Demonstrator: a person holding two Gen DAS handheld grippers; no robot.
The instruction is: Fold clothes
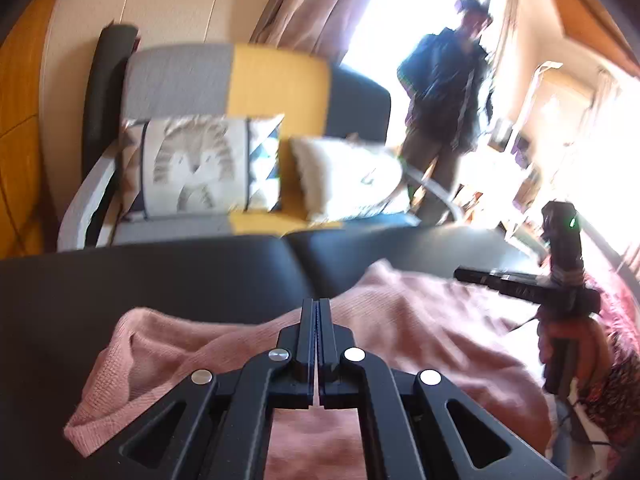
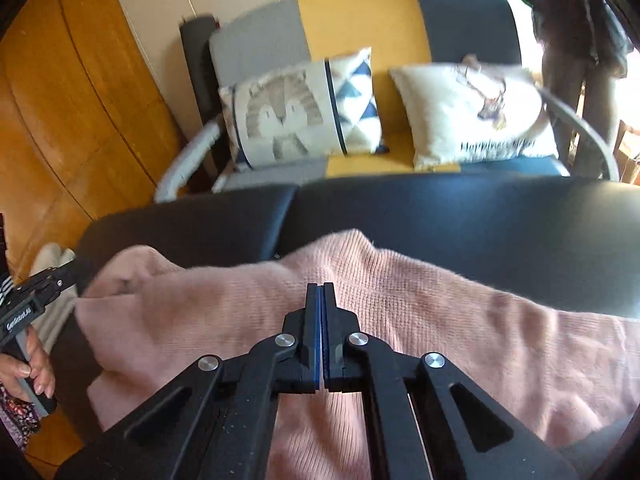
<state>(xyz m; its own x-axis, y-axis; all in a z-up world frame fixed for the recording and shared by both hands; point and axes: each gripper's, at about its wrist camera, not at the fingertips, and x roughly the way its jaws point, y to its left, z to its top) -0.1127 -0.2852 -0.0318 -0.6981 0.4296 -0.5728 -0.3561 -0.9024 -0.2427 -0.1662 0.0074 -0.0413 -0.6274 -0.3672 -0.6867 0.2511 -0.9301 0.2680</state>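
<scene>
- Our pink knit sweater [image 2: 400, 320] lies bunched across the black padded surface [image 2: 480, 216], filling the lower half of both wrist views; a rounded lobe of it, perhaps a sleeve or shoulder, pokes toward the lower left of the left wrist frame.
- Our left gripper [image 1: 319, 312] sits at bottom centre of its view with the jaws pressed together. We see no cloth between the fingertips, so we judge it is pinching nothing.
- Our right gripper [image 2: 321, 296] is likewise drawn together over the knit, blue pads meeting, with nothing visibly caught between them. In the left wrist view it shows at the right edge, held by a hand [image 1: 568, 344].
- The sweater has creases and overlapping layers, but no neat edges we can read, so this fits either a garment being spread for folding or one partway through a fold.
- Any grab from here would call for spreading the jaws and catching a single layer at an edge, since the thick knit bunches readily.
- A sofa with two cushions [image 2: 304, 108] fills the upper frame; a person [image 1: 444, 92] stands at upper right.
</scene>
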